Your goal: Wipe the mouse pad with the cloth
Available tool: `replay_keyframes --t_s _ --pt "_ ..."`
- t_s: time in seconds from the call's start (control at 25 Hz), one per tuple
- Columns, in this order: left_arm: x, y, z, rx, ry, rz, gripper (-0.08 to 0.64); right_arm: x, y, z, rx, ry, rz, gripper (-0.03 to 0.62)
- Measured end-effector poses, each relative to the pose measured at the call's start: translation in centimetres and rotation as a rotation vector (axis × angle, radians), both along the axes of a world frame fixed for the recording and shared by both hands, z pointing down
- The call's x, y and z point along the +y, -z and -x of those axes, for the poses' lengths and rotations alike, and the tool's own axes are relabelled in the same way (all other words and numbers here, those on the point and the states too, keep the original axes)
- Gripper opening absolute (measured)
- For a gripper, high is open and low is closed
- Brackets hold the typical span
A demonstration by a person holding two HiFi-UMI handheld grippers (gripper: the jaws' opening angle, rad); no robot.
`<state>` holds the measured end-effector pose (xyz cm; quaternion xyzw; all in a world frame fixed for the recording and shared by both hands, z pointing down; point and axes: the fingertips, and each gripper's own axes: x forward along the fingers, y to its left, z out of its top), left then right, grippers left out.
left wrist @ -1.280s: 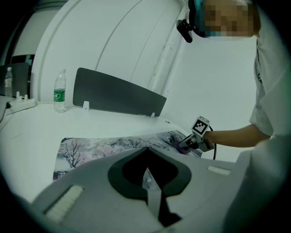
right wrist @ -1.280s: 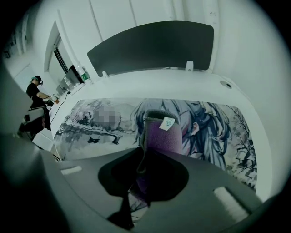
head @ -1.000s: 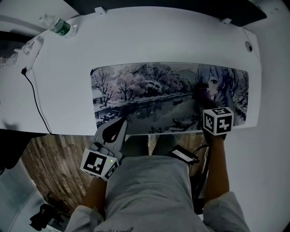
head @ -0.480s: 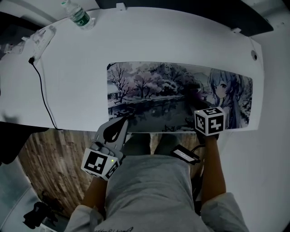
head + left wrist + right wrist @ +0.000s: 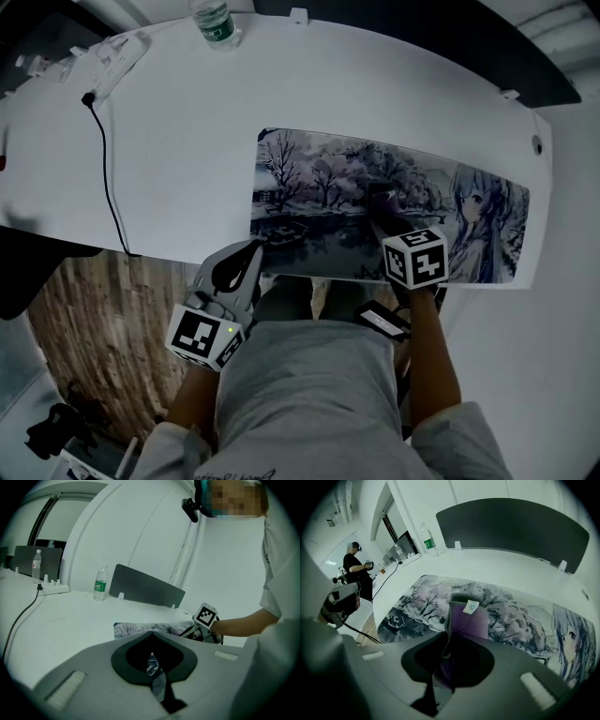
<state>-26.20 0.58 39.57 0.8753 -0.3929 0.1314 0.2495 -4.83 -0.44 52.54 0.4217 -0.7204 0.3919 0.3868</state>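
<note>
While the right hand-held gripper (image 5: 386, 220) clamps a folded purple cloth (image 5: 468, 618) between its jaws, the cloth lies flat on the middle of the mouse pad (image 5: 328, 187), between the printed trees and the drawn figure. A small white tag (image 5: 471, 606) sits at the cloth's far end, facing up.

The left hand-held gripper (image 5: 255, 251) has its jaws drawn together on the pad's near left corner (a thin slice of the print shows in the slit between them), right at the near edge of the white table (image 5: 187, 122). The two grippers are well apart, one at the corner and one mid-pad.

The pad lies lengthwise along the table's near edge. A water bottle (image 5: 214, 21) stands upright at the far edge, well away from the pad. A black cable (image 5: 106, 178) runs across the table's left part, apart from the pad. A dark panel (image 5: 511, 527) stands upright along the far side.
</note>
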Motion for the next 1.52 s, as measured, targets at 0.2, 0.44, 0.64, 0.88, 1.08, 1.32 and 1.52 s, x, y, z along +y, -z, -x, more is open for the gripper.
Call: replay_keyframes --t_s 0.2,0.44,0.64,0.88,1.08,1.32,1.52 --pt "0.3 0.1 1.6 0.006 0.046 0.002 0.018 -0.5 0.0 3.2 -0.026 0.037 0.018 0.051" --pt "0.3 0.2 4.1 0.008 0.119 0.006 0.018 -1.0 0.1 7.6 -0.05 0.131 0.03 0.051" --pt "1.2 -0.4 6.1 0.0 0.182 0.019 0.018 -1.4 0.0 10.6 -0.079 0.21 0.031 0.049" --pt "2.3 -0.7 8.0 -0.004 0.244 0.024 0.018 -1.7 0.1 14.1 -0.098 0.293 0.022 0.049" --pt "3.2 -0.7 9.6 -0.013 0.299 0.027 0.018 -1.8 0.1 17.3 -0.107 0.373 0.004 0.049" --pt "4.6 -0.8 12.7 -0.037 0.387 0.031 0.018 -2.0 -0.4 20.6 -0.105 0.466 -0.014 0.048" --pt "5.2 -0.8 14.6 -0.042 0.429 0.039 0.018 -2.2 -0.3 22.4 -0.094 0.512 -0.025 0.046"
